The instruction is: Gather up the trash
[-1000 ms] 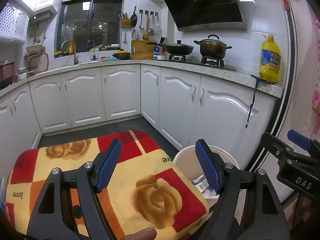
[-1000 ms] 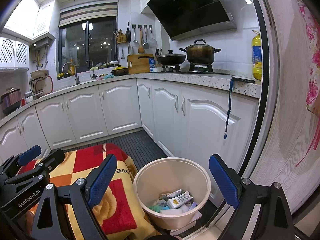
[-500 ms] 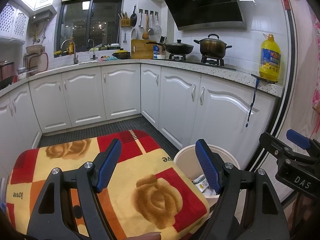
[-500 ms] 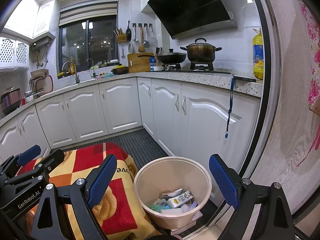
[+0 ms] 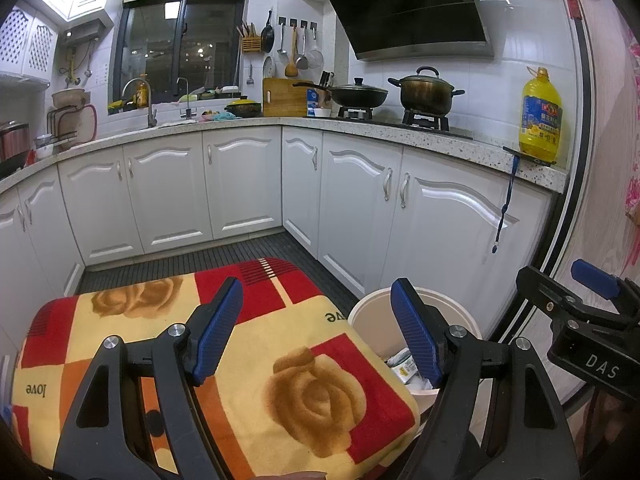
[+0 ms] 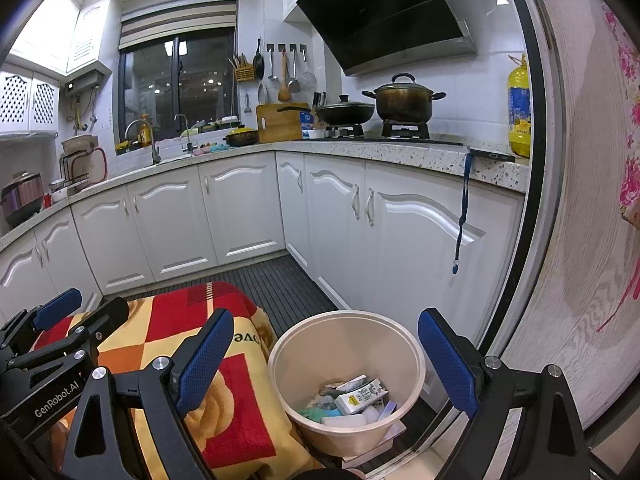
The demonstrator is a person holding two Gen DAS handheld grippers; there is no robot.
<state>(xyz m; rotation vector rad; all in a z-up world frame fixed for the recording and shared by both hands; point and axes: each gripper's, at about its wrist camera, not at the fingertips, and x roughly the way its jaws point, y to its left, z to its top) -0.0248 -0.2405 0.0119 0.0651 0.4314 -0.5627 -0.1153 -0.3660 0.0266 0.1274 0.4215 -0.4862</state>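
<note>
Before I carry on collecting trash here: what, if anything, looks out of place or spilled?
Nothing is spilled. One oddity: a dark flat device, likely a phone, lies at the countertop edge, its blue strap dangling over the cabinet door. The trash sits inside the bin beside the blanket-covered surface.

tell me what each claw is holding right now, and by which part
Nothing. The left claw and the right claw are both open and empty, above the blanket and bin.

Both wrist views share the bin (image 6: 346, 380), angled downward.
</note>
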